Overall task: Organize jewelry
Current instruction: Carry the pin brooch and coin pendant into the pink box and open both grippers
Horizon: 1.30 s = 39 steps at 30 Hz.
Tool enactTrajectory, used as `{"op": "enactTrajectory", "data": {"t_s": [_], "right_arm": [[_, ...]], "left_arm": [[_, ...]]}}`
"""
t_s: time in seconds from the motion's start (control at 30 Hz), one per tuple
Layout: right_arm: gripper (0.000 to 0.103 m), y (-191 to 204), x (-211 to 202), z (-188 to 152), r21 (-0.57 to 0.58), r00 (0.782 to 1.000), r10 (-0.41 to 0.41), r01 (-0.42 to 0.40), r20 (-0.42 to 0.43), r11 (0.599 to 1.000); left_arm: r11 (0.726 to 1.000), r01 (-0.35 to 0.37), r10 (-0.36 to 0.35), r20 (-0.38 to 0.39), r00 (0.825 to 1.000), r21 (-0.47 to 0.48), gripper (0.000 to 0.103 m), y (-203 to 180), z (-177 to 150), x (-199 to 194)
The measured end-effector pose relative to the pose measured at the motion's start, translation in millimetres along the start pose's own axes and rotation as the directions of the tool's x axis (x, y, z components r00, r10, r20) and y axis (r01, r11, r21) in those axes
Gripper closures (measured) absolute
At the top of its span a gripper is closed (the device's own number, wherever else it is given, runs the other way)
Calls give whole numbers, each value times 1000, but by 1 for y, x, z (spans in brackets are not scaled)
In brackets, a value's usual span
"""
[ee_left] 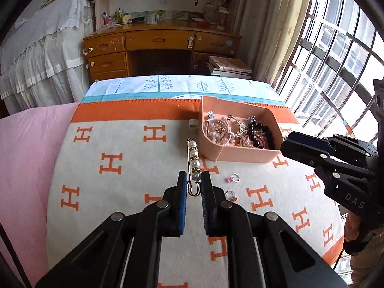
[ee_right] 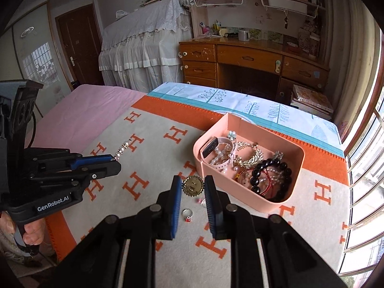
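My left claw [ee_left: 194, 180] was pinched nearly closed on the hooked end of a pearl pin [ee_left: 193, 160], which hung out past the pads over the blanket [ee_left: 124, 187]. From the right camera I could see the same pin [ee_right: 123, 147] sticking out of that claw's tip [ee_right: 112, 158], raised off the bed. My right claw [ee_right: 193, 184] stood at a narrow gap with a round gold brooch [ee_right: 193, 186] between the pads. I judged the pads to be gripping its edges, though the contact itself was hard to make out. In the left view the right claw's tip [ee_left: 285, 144] hid whatever it carried.

The pink box [ee_right: 268, 202] sat on the blanket toward the window, already holding a black bead bracelet [ee_right: 268, 175], a watch [ee_right: 211, 150] and a tangle of pieces I could not sort apart. Two small rings lay loose on the blanket beside the box: one with a pink stone [ee_left: 234, 177], partly hidden behind my right finger in the other view, and one with a red stone [ee_right: 187, 214]. A hand [ee_right: 33, 234] showed at the frame edge, mostly cut off.
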State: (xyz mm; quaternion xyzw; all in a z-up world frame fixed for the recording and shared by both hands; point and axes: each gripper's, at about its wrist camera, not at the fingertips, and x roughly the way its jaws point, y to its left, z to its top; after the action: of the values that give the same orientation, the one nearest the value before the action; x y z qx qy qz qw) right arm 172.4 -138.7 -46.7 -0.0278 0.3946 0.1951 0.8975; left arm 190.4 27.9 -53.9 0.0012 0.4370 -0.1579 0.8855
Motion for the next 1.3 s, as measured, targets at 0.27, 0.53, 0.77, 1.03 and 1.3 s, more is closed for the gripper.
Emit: {"op": "enactTrajectory", "data": {"t_s": [0.27, 0.53, 0.77, 1.03, 1.3], "right_arm": [[84, -44, -73, 69, 119, 988, -84, 68, 133, 991], [84, -86, -56, 108, 186, 984, -133, 109, 121, 976], [83, -118, 20, 76, 254, 991, -109, 127, -83, 959], [83, -133, 62, 42, 261, 973, -100, 155, -209, 953], [82, -135, 49, 39, 278, 978, -92, 143, -186, 950]], "left_arm": [[994, -1, -7, 71, 997, 106, 94, -44, 97, -19], [988, -4, 0, 30, 1000, 152, 94, -79, 149, 29], [984, -2, 18, -89, 996, 179, 94, -92, 141, 104], [980, 11, 25, -181, 983, 197, 60, -92, 121, 145], [986, -18, 42, -139, 989, 169, 41, -79, 119, 127]]}}
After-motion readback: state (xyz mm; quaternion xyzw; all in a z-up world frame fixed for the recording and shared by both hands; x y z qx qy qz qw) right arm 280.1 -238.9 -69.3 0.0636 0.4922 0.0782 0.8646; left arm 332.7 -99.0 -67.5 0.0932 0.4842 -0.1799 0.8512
